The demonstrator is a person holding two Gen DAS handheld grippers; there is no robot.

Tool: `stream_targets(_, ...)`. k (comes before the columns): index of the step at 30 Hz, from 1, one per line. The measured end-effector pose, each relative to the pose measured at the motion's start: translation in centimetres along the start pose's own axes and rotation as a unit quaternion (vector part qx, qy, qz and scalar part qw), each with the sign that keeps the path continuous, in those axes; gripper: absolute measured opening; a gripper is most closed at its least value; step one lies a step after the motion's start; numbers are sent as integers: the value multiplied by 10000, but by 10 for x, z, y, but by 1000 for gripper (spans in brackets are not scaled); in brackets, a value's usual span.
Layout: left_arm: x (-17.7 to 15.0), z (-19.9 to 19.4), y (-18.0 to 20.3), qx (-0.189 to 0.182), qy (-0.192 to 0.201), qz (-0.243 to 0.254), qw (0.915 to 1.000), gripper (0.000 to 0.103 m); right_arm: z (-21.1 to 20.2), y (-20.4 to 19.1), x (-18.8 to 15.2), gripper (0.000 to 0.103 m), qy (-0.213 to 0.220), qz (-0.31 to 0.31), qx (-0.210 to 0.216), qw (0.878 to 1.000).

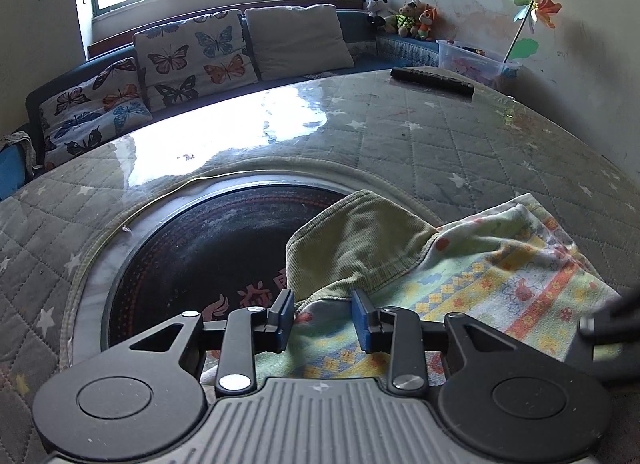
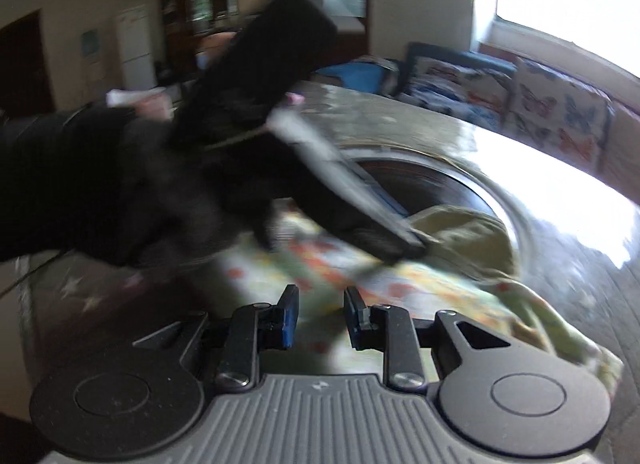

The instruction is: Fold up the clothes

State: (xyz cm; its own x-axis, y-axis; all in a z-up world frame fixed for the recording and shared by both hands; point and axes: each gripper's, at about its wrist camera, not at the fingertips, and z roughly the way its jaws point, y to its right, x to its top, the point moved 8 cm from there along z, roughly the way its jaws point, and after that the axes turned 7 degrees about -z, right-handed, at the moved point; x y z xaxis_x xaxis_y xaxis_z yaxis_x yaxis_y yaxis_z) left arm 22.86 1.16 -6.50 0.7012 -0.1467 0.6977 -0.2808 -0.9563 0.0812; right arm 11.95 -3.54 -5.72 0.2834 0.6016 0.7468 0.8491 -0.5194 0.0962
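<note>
Folding starts at the garment (image 1: pixel 460 264), lying at four o'clock on the table (image 1: pixel 400 135). My left gripper (image 1: pixel 322 318) straddles its hem, fingers narrow, not yet pinching; right gripper (image 2: pixel 320 318) is opening, empty. I'd pinch before lifting.

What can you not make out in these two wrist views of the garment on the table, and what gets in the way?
- Left wrist view: the patterned garment's near edge is hidden behind the left gripper; its right side is covered by a dark blurred shape.
- Left wrist view: the red lettering on the black round plate is partly covered by the green waistband.
- Right wrist view: motion blur smears the garment's print; the gloved hand hides the table's far left.
</note>
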Motion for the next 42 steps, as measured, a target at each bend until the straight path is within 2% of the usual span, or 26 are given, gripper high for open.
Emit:
stream_targets(5,0,-3,-1,77,67,7,9999,35,6,-28,1,24,86,-412,2,9991)
stream_targets(8,-2,-14,-5,120,178,-30,9998,34,-3,-25,2,26,166,-208,43,9996)
stream_targets(13,-11,-46,-7,170,453,-21,9988,34,-23,-12,-6,26,186,17,-197,9996)
stream_targets(19,-43,-81,2,107,615,28,9980,33,-37,-4,-23,26,95,322,-315,9989)
stream_targets(22,-62,-87,6,112,577,-32,9983,26,-39,-3,-32,27,37,409,-285,9988)
stream_targets(27,-83,-91,2,278,583,-113,9978,26,-35,-2,-47,29,-49,488,-286,9984)
stream_targets(33,-83,-95,-2,337,607,-217,9973,26,-46,-3,-37,32,120,459,-297,9984)
stream_targets(35,-83,-95,-1,360,610,-235,9972,27,-47,-1,-32,42,205,447,-323,9983)
stream_targets(38,-83,-94,-3,415,607,-352,9967,33,-38,5,-30,49,188,536,-435,9974)
stream_targets(42,-84,-95,-6,469,601,-495,9959,45,-30,10,-42,52,4,748,-384,9965)
